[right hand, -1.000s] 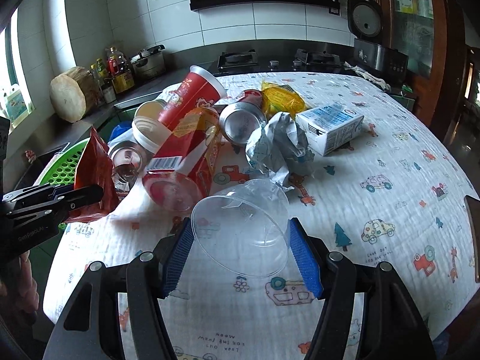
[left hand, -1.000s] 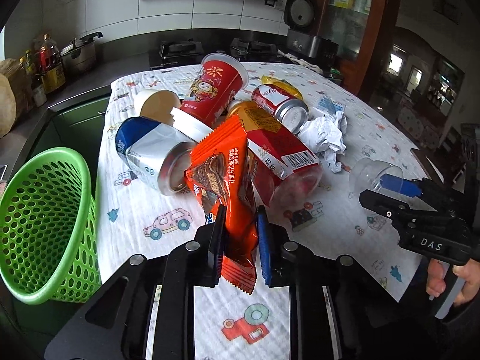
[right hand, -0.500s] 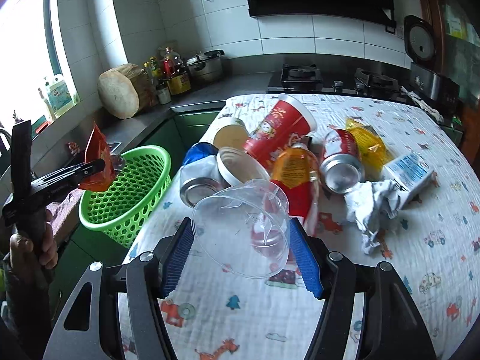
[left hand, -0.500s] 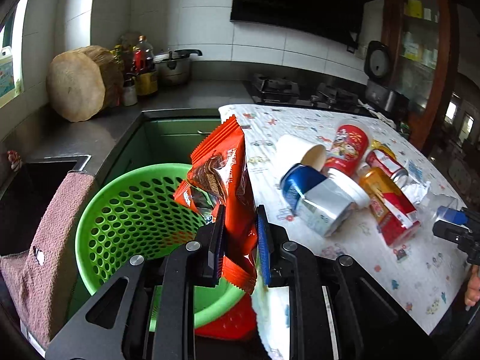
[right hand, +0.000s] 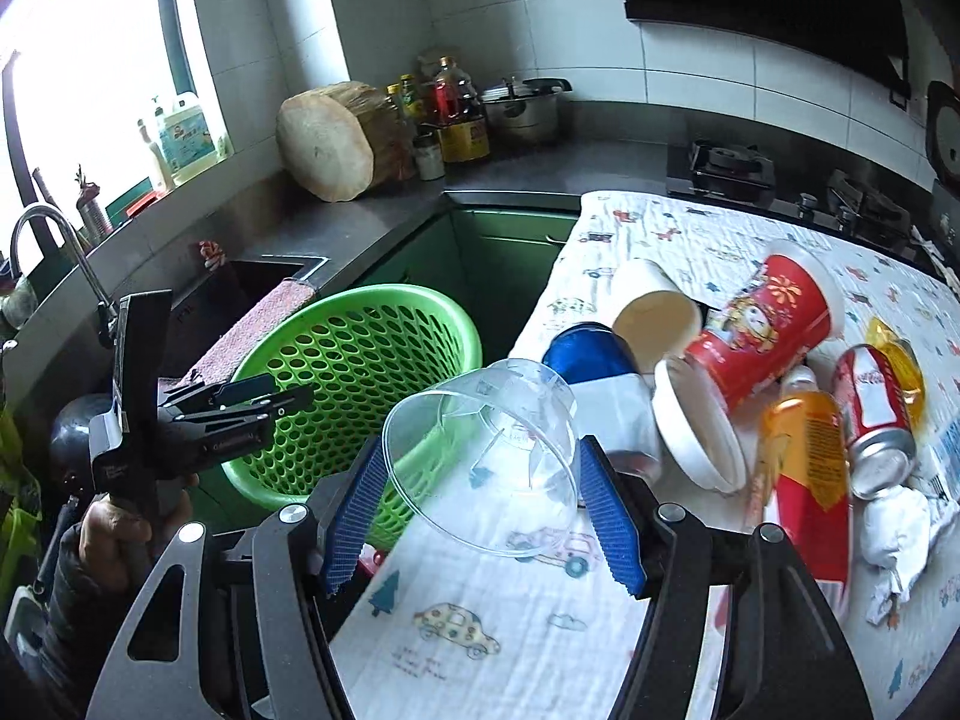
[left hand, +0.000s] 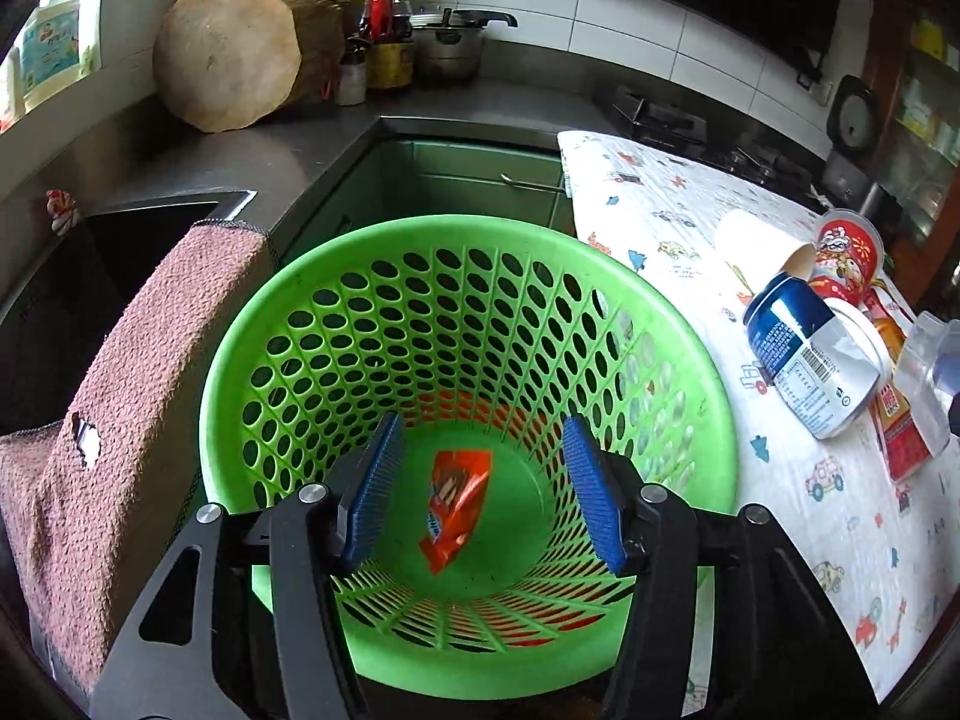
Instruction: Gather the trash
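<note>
Moved since earlier: left hand-held gripper [left hand: 480, 486] has swung from the table's trash pile to above the green basket [left hand: 678, 360]; its jaws have just been opening, nothing between them now.
Orange snack wrapper [left hand: 454, 498]: lies loose on the basket floor, clear of both pads.
Left hand-held gripper state: jaws apart, empty, poised over the basket mouth.
Right hand-held gripper [right hand: 483, 507]: clamped on a clear plastic cup [right hand: 480, 456], pads on either side of its wall, cup mouth facing the camera; carried above the table [right hand: 540, 630] edge, near the basket.
Step in hand: by my reading, the wrapper drop is done and the cup goes next.
Doing it well: bring the cup fully over the basket mouth before the pads part; the thin wall looks easy to crush, so keep the squeeze light; draw the left hand-held gripper aside first.
In the way: left hand-held gripper and the person's hand [right hand: 129, 525] sit at the basket's near side; pink towel [left hand: 138, 396] hangs just beside the rim.
Left on table: blue-and-white can [right hand: 600, 384], red paper cup [right hand: 765, 324], white cup [right hand: 657, 306], red cola can [right hand: 873, 414], crumpled paper [right hand: 900, 525].
</note>
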Available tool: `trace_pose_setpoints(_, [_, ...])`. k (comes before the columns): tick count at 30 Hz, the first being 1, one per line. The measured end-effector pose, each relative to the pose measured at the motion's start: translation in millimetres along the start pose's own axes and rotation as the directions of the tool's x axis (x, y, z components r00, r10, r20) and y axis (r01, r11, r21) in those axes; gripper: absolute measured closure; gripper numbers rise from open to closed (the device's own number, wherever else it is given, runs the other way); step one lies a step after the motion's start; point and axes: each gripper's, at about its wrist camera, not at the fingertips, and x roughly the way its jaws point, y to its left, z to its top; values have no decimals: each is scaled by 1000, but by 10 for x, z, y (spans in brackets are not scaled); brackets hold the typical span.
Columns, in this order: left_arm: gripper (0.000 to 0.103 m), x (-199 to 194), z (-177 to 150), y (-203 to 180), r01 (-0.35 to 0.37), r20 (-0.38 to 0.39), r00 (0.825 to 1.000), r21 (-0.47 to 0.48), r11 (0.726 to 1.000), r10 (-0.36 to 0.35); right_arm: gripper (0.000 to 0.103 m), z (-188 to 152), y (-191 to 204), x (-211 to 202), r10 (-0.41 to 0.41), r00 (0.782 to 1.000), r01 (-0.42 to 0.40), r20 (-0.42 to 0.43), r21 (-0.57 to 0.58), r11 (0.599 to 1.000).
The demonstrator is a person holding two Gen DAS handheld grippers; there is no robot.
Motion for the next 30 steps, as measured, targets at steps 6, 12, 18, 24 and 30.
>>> trace_pose_setpoints(6, [25,-217,-73,212,-9,46,999,-65,998,12,41,158,346,401,51,998,-53,-40,-61,997])
trace_pose_setpoints(12, [18,-487,-168,424,-25,100,994,-141,990,39,41,235,606,812,114,989,-122,-94,-80,989])
trace_pose_setpoints(18, [14,-617,-246,557,-40,118,991,-195,980,64,35,296,729,1051,183,975,-190,-127,-45,981])
trace_pose_setpoints(24, [14,-604,-264,531,-32,114,992,-202,979,56,21,335,709,996,204,976,-207,-80,-25,978])
trace_pose_setpoints(30, [14,-588,-243,391,-16,113,993,-184,983,37,21,277,506,726,152,988,-154,-40,-48,987])
